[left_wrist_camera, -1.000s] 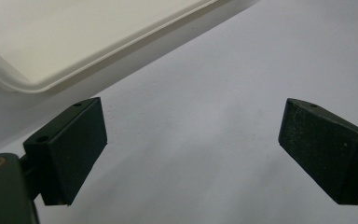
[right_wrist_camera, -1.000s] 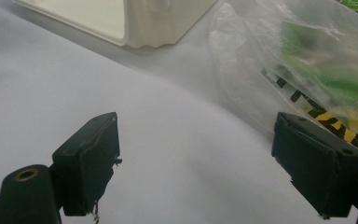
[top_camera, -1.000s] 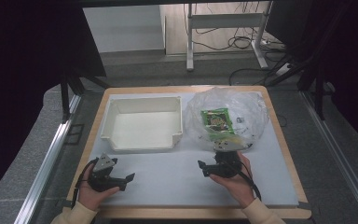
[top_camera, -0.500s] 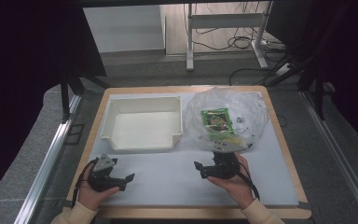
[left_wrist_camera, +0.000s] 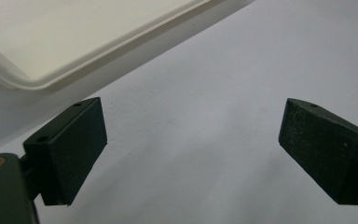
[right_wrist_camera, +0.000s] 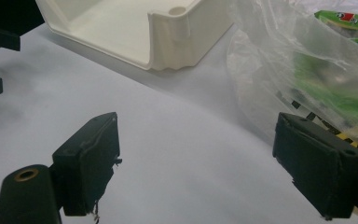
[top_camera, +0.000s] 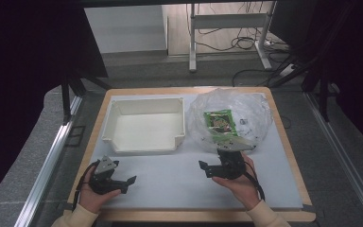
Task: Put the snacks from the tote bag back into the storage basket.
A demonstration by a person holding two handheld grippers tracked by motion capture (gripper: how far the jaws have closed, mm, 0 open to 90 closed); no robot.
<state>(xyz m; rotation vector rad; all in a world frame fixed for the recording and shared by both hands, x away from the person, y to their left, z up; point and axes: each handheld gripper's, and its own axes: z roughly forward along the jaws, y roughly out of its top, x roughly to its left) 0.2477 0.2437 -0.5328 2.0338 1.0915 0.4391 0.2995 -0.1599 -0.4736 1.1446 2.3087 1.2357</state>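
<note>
**Right gripper swinging round by the bag**

High view: we're turning the right gripper point(top_camera: 211, 169) leftward, just below the plastic bag point(top_camera: 231, 118); left gripper point(top_camera: 123, 182) staying put near the tray point(top_camera: 144, 125).

Left gripper view: jaws apart, empty.

Right gripper view: jaws apart, bag point(right_wrist_camera: 307, 70) just beside, nothing grabbed yet.

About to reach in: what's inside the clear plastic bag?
Inside the clear plastic bag, a green packet shows; other small pieces beside it are blurred by wrinkled film, and anything beneath is hidden.

A wood-edged table point(top_camera: 283, 142) with a white top — on it a white tray point(top_camera: 144, 125) and a clear plastic bag point(top_camera: 231, 118).
</note>
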